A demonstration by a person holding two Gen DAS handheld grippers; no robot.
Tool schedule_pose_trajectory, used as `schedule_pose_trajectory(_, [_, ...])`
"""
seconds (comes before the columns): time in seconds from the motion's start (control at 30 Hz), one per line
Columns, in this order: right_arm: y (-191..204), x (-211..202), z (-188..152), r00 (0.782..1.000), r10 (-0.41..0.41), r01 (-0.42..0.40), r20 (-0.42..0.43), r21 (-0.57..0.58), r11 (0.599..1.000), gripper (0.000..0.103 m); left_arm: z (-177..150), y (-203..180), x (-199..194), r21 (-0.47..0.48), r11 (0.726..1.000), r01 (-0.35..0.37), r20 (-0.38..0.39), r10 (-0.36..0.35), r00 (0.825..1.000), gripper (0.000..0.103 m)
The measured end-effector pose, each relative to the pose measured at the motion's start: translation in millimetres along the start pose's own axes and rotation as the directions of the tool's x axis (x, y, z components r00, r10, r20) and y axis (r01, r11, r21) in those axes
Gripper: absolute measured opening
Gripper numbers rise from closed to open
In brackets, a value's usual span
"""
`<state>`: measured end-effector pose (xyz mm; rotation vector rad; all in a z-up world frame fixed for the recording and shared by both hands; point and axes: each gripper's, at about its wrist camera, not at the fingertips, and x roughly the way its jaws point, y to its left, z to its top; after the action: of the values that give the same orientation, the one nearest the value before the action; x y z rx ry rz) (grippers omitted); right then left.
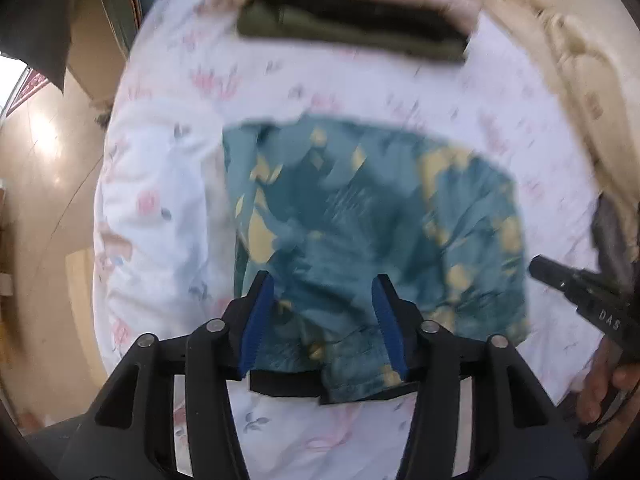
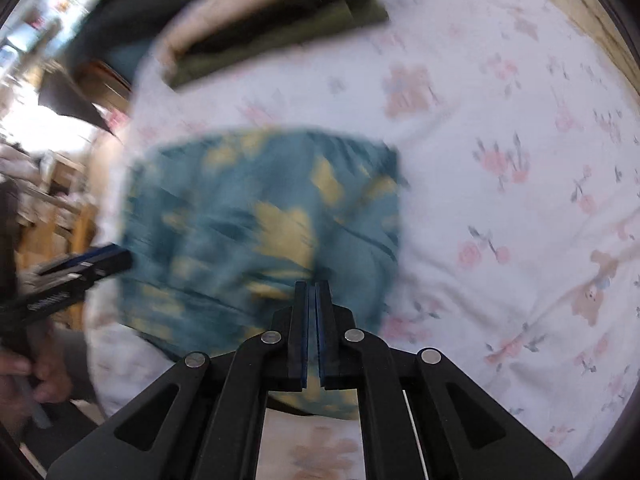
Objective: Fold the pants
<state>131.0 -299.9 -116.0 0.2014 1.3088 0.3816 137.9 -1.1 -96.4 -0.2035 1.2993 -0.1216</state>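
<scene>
The teal pants with yellow blotches (image 1: 360, 208) lie folded into a rough rectangle on the white flowered bed sheet (image 1: 168, 200). My left gripper (image 1: 324, 280) hangs over their near edge, jaws open, blue pads apart and nothing pinched. In the right wrist view the same pants (image 2: 260, 220) lie left of centre, and my right gripper (image 2: 312, 284) stands shut above their near right part; I see no cloth pulled up in it. Each gripper shows in the other's view: the right gripper (image 1: 538, 268) at the pants' right edge, the left gripper (image 2: 120, 258) at their left edge.
A folded olive and black garment (image 1: 352, 28) lies at the far side of the sheet (image 2: 500, 120), seen again as the olive garment (image 2: 280, 36). The bed's left edge drops to a tan floor (image 1: 48, 168). A person's hand (image 1: 604, 384) holds the right tool.
</scene>
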Motion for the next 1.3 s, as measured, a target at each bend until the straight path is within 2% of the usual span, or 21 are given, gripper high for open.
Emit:
schedule_pose_trajectory(0.03, [5.2, -3.4, 0.8, 0.999, 0.042, -0.042, 0.021, 0.000, 0.999, 0.005, -0.3, -3.7, -2.5, 0.006, 1.000, 0.019, 0.024, -0.019, 1.000, 0.058])
schedule_pose_trajectory(0.07, [10.1, -3.1, -0.1, 0.996, 0.088, -0.088, 0.023, -0.001, 0.996, 0.005, -2.4, -4.5, -3.6, 0.010, 1.000, 0.026, 0.029, -0.026, 0.999, 0.058])
schedule_pose_trajectory(0.17, [16.9, 17.5, -4.4, 0.982, 0.183, -0.182, -0.040, 0.024, 0.983, 0.005, -5.4, -6.8, 17.9, 0.027, 0.998, 0.058, -0.050, -0.056, 0.997, 0.058])
schedule_pose_trajectory(0.2, [17.6, 25.4, -9.0, 0.981, 0.186, -0.184, -0.063, 0.031, 0.982, 0.005, -10.6, -6.9, 30.9, 0.032, 0.998, 0.046, -0.106, -0.043, 0.993, 0.058])
schedule_pose_trajectory(0.27, [16.6, 41.9, -18.3, 0.977, 0.171, -0.168, -0.130, 0.034, 0.985, 0.005, -17.9, -5.3, 41.9, 0.043, 0.999, 0.025, -0.150, -0.018, 0.988, 0.058])
schedule_pose_trajectory(0.37, [6.3, 46.9, -27.1, 0.976, 0.139, -0.133, -0.170, 0.049, 0.990, 0.001, -17.0, -5.9, 42.7, 0.064, 0.998, 0.013, -0.150, -0.003, 0.989, 0.067])
schedule_pose_trajectory(0.43, [1.0, 39.1, -23.9, 0.973, 0.160, -0.150, -0.164, 0.074, 0.986, 0.001, -12.0, -4.0, 35.7, 0.061, 0.998, 0.010, -0.149, -0.001, 0.989, 0.068])
schedule_pose_trajectory(0.5, [-4.0, 20.7, -18.4, 0.973, 0.189, -0.179, -0.131, 0.084, 0.980, 0.005, -1.2, 0.2, 16.5, 0.037, 0.999, 0.035, -0.126, -0.031, 0.992, 0.067])
schedule_pose_trajectory(0.6, [-16.1, -13.9, 2.9, 0.976, 0.214, -0.211, -0.034, 0.077, 0.974, 0.008, 28.3, 11.6, -8.2, 0.037, 0.999, 0.039, -0.067, -0.036, 0.997, 0.070])
schedule_pose_trajectory(0.63, [-24.0, -22.6, 11.9, 0.977, 0.212, -0.210, -0.008, 0.082, 0.974, 0.018, 42.2, 18.7, -13.6, 0.047, 0.999, 0.017, -0.049, -0.015, 0.999, 0.078])
schedule_pose_trajectory(0.67, [-33.5, -28.5, 23.7, 0.980, 0.201, -0.201, 0.011, 0.094, 0.975, 0.045, 48.6, 24.4, -14.1, 0.054, 0.999, 0.003, -0.045, -0.001, 0.999, 0.083])
schedule_pose_trajectory(0.7, [-41.1, -30.8, 31.9, 0.981, 0.194, -0.195, 0.019, 0.111, 0.975, 0.059, 61.8, 34.0, -13.1, 0.057, 0.998, -0.011, -0.051, 0.014, 0.999, 0.088])
schedule_pose_trajectory(0.73, [-52.2, -32.8, 41.3, 0.981, 0.192, -0.194, 0.028, 0.135, 0.972, 0.067, 74.8, 44.4, -9.5, 0.047, 0.999, -0.006, -0.061, 0.008, 0.998, 0.088])
schedule_pose_trajectory(0.83, [-84.8, -19.3, 66.2, 0.980, 0.198, -0.199, 0.022, 0.198, 0.960, 0.066, 99.4, 67.9, 9.0, -0.008, 1.000, 0.021, -0.073, -0.022, 0.997, 0.088])
schedule_pose_trajectory(0.97, [-100.2, 15.7, 89.5, 0.977, 0.213, -0.200, -0.025, 0.255, 0.946, 0.066, 113.1, 81.9, 37.3, -0.032, 0.999, 0.043, -0.091, -0.046, 0.995, 0.086])
schedule_pose_trajectory(1.03, [-99.9, 30.4, 88.8, 0.974, 0.221, -0.203, -0.044, 0.258, 0.945, 0.066, 116.2, 81.0, 49.1, 0.013, 0.997, 0.079, -0.112, -0.077, 0.991, 0.086])
schedule_pose_trajectory(1.13, [-101.2, 53.9, 92.1, 0.969, 0.233, -0.206, -0.082, 0.250, 0.946, 0.066, 115.3, 72.1, 56.2, 0.107, 0.992, 0.063, -0.120, -0.050, 0.992, 0.086])
schedule_pose_trajectory(1.17, [-100.6, 61.4, 91.7, 0.964, 0.249, -0.220, -0.092, 0.249, 0.943, 0.066, 113.0, 69.0, 60.2, 0.128, 0.984, 0.125, -0.156, -0.105, 0.982, 0.086])
schedule_pose_trajectory(1.2, [-100.2, 65.3, 91.0, 0.959, 0.264, -0.233, -0.102, 0.247, 0.941, 0.066, 110.2, 66.5, 62.1, 0.145, 0.978, 0.153, -0.178, -0.126, 0.976, 0.086])
schedule_pose_trajectory(1.3, [-98.7, 68.6, 89.6, 0.950, 0.294, -0.265, -0.106, 0.229, 0.937, 0.067, 103.4, 60.1, 64.6, 0.204, 0.964, 0.170, -0.213, -0.126, 0.969, 0.086])
